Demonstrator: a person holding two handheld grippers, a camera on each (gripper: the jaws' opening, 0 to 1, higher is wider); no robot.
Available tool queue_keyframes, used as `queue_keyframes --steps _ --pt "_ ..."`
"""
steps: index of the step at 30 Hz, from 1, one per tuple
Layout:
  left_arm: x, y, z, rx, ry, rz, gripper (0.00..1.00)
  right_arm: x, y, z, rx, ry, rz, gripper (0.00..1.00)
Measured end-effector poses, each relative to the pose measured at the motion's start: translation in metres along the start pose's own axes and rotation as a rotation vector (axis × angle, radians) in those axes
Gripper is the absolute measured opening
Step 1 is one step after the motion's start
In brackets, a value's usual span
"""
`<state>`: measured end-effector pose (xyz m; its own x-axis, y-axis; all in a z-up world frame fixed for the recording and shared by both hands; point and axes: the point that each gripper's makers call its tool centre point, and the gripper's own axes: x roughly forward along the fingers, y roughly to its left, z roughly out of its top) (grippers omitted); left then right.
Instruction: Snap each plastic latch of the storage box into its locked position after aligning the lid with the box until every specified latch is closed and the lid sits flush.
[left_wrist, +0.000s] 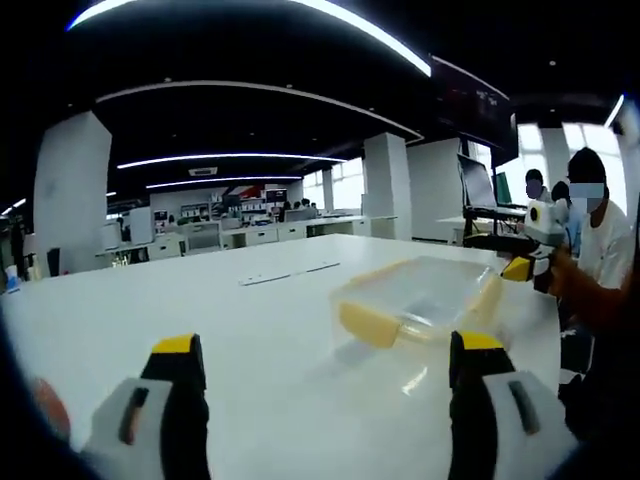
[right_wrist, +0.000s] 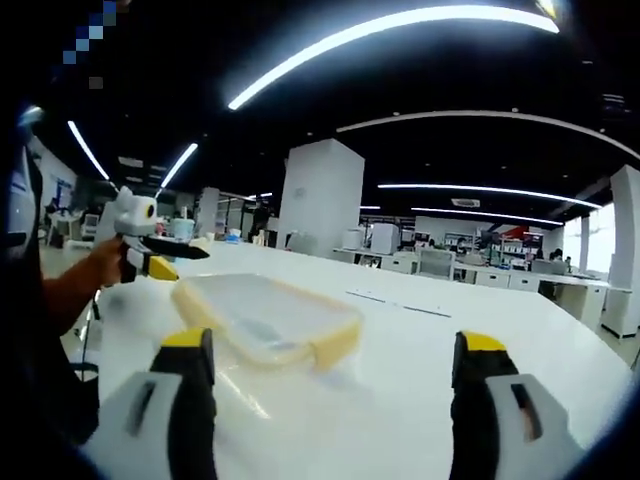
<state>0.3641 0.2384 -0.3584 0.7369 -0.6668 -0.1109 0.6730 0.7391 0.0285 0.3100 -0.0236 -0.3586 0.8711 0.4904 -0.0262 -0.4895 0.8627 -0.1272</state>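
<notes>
On the white bench (left_wrist: 250, 330), the storage box (left_wrist: 425, 305) lies ahead of both spread, empty hand-held grippers, left (left_wrist: 325, 375) and right (right_wrist: 335, 370); pressing one yellow latch (left_wrist: 368, 325) unsupported would probably skid the box or unseat its lid.

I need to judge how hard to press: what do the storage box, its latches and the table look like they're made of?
The storage box looks like clear, slightly frosted plastic: the white table shows through its lid and walls. Its latches look like opaque pale-yellow plastic with a matte finish, though blur hides detail. The table is a smooth white top, probably laminate, with a soft sheen from the ceiling lights.
</notes>
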Motion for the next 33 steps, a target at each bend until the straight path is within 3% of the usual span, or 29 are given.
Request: queue_keyframes --steps 7,19,24,33 --pt "0.000 -0.012 -0.002 0.008 -0.006 -0.029 1.00 -0.005 0.005 -0.004 -0.046 0.012 -0.009 0.96" --pt "0.004 -0.025 -0.008 0.081 -0.005 -0.016 1.00 -0.004 0.013 -0.015 -0.065 0.037 0.020 0.92" --pt "0.011 -0.036 -0.010 0.090 0.002 -0.057 1.00 0.001 0.018 -0.023 -0.076 0.066 0.042 0.92" --pt "0.023 -0.050 -0.015 0.119 0.024 -0.113 0.94 0.008 0.020 -0.020 -0.125 0.076 0.065 0.88"
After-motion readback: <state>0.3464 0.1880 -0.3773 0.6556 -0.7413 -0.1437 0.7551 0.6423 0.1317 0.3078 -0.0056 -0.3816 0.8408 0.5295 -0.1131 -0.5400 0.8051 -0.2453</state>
